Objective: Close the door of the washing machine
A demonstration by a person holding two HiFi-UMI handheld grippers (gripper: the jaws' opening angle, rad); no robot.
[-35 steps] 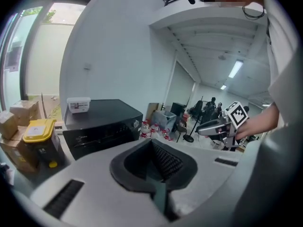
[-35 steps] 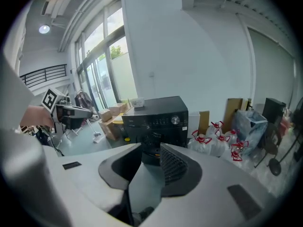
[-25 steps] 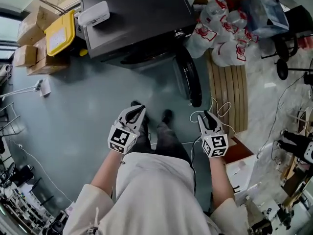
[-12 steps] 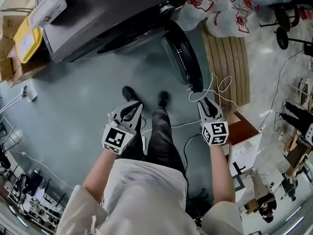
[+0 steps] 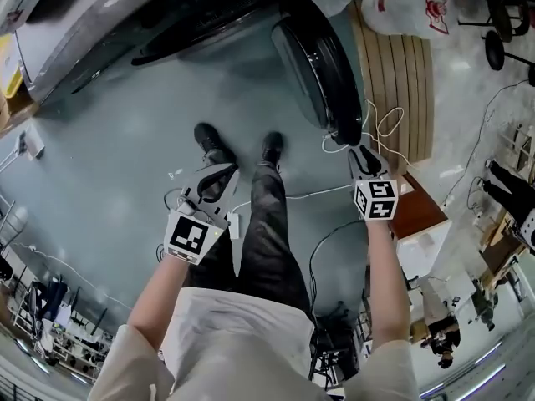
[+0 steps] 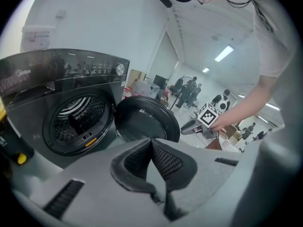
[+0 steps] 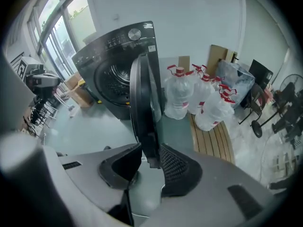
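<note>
The dark washing machine (image 5: 125, 15) fills the top of the head view, and its round door (image 5: 313, 65) stands swung wide open to the right. My right gripper (image 5: 362, 155) is just below the door's free edge, jaws open. In the right gripper view the door (image 7: 144, 108) is edge-on, and its lower edge lines up with the gap of the right gripper (image 7: 150, 150); the pads do not press on it. My left gripper (image 5: 209, 192) hangs over the floor by my left leg. The left gripper (image 6: 151, 142) looks shut and empty, facing the drum (image 6: 78, 122) and the door (image 6: 147, 124).
Large water bottles (image 7: 199, 98) stand on a wooden pallet (image 5: 401, 65) right of the door. A white cable (image 5: 368, 132) loops on the floor by the right gripper. My shoes (image 5: 209, 140) stand before the machine. Cardboard boxes (image 7: 80, 91) lie left of it.
Both grippers have sunk toward the floor and the head has lowered, so the machine and door loom larger. The right gripper has come close to the door's free edge.
</note>
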